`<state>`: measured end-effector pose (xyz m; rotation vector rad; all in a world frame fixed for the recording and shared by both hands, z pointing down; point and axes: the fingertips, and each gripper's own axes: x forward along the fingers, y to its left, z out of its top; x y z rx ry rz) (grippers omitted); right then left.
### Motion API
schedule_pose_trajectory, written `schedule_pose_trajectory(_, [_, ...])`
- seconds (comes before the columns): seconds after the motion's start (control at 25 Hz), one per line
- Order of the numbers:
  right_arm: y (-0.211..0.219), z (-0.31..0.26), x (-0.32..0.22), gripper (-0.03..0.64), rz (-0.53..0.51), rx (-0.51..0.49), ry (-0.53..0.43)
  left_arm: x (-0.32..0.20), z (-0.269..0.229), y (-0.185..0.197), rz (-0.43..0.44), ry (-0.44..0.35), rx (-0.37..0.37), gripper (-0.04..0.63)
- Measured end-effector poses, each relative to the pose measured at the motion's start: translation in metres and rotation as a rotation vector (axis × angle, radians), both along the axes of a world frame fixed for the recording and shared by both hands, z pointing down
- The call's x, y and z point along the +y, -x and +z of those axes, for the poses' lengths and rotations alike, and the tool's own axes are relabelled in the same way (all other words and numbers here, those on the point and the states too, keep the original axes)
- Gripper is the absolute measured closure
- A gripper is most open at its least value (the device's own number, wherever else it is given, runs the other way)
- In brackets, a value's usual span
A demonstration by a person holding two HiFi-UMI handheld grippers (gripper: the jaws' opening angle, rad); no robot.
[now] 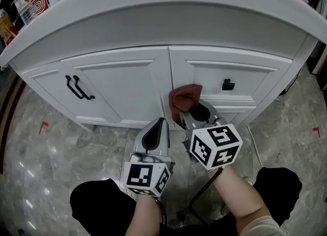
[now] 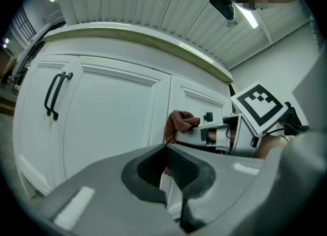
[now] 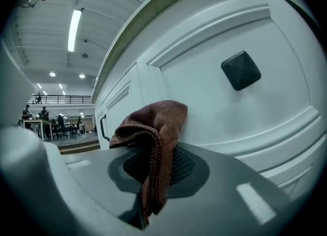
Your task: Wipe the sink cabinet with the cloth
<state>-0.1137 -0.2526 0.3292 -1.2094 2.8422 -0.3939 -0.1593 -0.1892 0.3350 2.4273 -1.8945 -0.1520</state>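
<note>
The white sink cabinet (image 1: 127, 84) fills the head view, with a door on the left and drawers on the right. A reddish-brown cloth (image 1: 185, 97) is pressed against the cabinet front at the drawer's left edge, and my right gripper (image 1: 190, 113) is shut on it. In the right gripper view the cloth (image 3: 156, 138) drapes between the jaws, touching the drawer front (image 3: 214, 102). My left gripper (image 1: 156, 134) hangs just left of it, shut and empty, a little off the door. From the left gripper view the cloth (image 2: 180, 123) and the right gripper (image 2: 225, 134) show ahead.
A pair of black bar handles (image 1: 77, 88) sits on the left door and a black square knob (image 1: 228, 84) on the drawer. Bottles (image 1: 24, 4) stand on the countertop at the far left. Grey marbled floor (image 1: 56, 153) lies below. The person's knees (image 1: 97, 199) are near the bottom.
</note>
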Motion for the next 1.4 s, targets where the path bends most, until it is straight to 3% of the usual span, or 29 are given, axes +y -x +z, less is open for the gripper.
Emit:
schedule_pose_trajectory(0.4, [-0.058,0.003,-0.011,0.537,0.109,-0.015,0.068,-0.007,-0.004,-0.034,0.061,-0.01,0.026,0.595])
schedule_pose_trajectory(1.16, [-0.187,0.001,-0.025,0.537,0.319,0.011,0.066,-0.022,-0.004,-0.113,0.166,-0.004,0.033,0.595])
schedule_pose_trajectory(1.4, [-0.22,0.001,-0.023,0.537,0.38,0.089,0.024,-0.024,0.001,-0.138,0.206,0.006,0.021,0.595])
